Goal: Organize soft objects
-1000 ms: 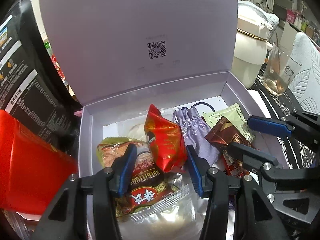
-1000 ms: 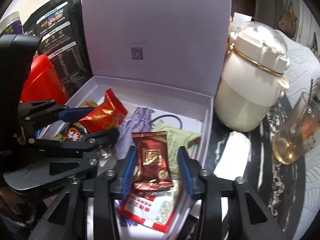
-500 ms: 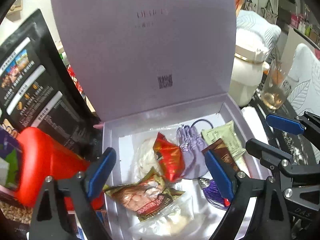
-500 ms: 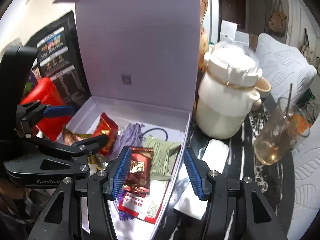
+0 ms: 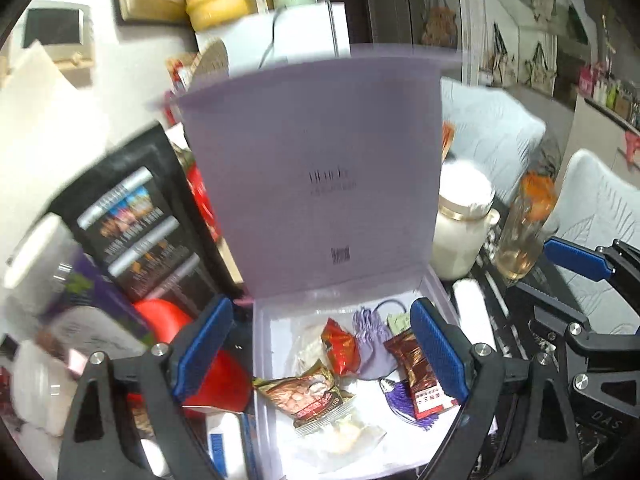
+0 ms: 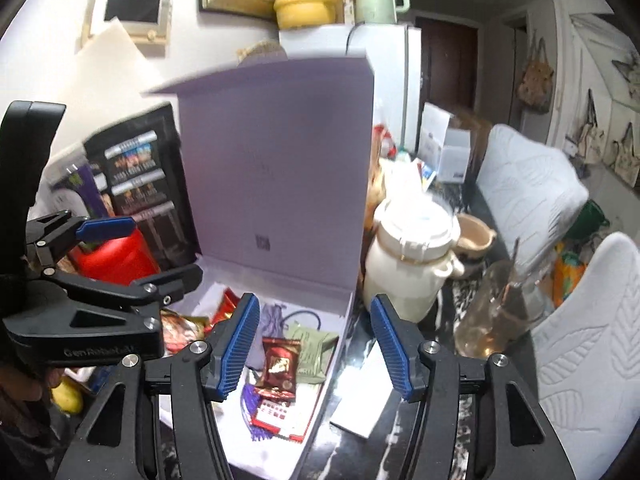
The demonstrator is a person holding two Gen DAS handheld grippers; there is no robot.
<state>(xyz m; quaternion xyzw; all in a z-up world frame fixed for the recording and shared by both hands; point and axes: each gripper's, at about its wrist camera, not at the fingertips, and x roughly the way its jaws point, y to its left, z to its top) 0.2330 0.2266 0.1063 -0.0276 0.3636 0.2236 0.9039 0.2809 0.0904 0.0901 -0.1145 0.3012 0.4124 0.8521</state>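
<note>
Snack packets and soft pouches lying loose inside an open lilac gift box (image 5: pixel 262 364) on a dark marbled tabletop (image 6: pixel 400 444), its lid (image 5: pixel 320 184) standing upright at the back. Inside, seen through the left wrist camera: a red foil packet (image 5: pixel 340 346) near the middle, a lilac drawstring pouch (image 5: pixel 372 340) just beside it, a brown chocolate wrapper (image 5: pixel 412 360) to the right of the pouch, a nut snack packet (image 5: pixel 308 394) at the front, a purple tassel (image 5: pixel 400 402) and a clear bag (image 5: pixel 344 436) by the near edge. Pale green sachet (image 6: pixel 316 346) tucked next to the brown wrapper in the right wrist view. Left gripper (image 5: pixel 320 350) hanging above the box, jaws spread wide and gripping nothing. Right gripper (image 6: pixel 312 346) likewise above the box's right wall, jaws opening, nothing pinched between them. Beside the box: a red container (image 6: pixel 116 260) and a black printed bag (image 5: pixel 136 224) on the left, a cream lidded jar (image 6: pixel 408 264) and a glass of amber liquid (image 6: pixel 496 316) on the right.
</note>
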